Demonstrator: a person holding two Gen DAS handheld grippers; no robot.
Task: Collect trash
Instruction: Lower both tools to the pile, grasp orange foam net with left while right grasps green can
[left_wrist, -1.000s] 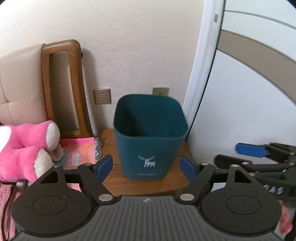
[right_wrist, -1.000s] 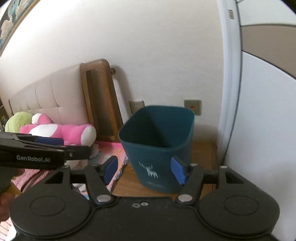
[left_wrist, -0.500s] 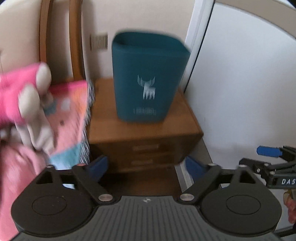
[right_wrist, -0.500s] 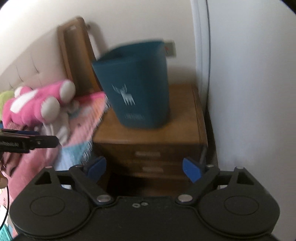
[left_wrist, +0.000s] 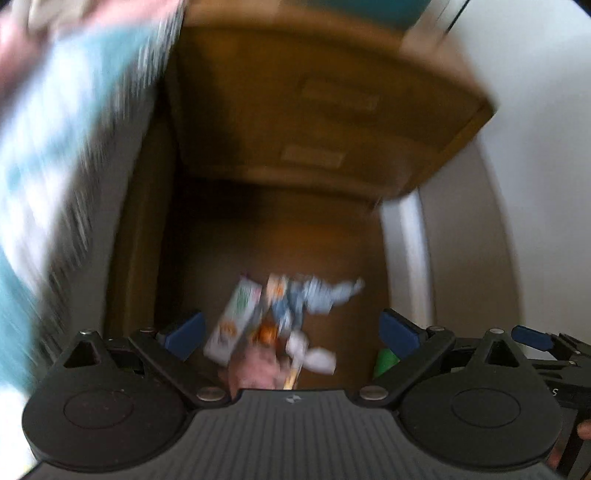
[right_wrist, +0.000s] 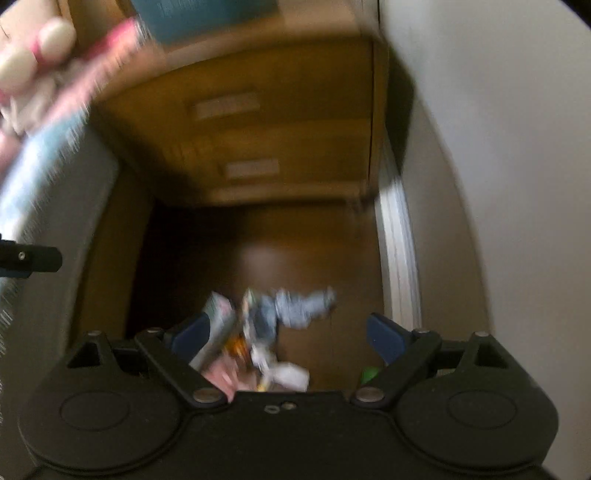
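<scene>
Left wrist view: a heap of trash (left_wrist: 275, 325) is shown on the wooden floor (left_wrist: 258, 240) before the nightstand (left_wrist: 325, 110), whereas a second earlier the teal bin (left_wrist: 365, 9) on its top was framed; only the bin's base is now seen at the upper edge. Left gripper (left_wrist: 291, 330): jaws set wide apart, widened over the last second, nothing clamped, wrappers lying below and between them. Right wrist view: the same trash (right_wrist: 258, 332) is recorded; right gripper (right_wrist: 286, 332) likewise spread, empty. Picking-up is judged about to begin; all litter remains uncollected.
</scene>
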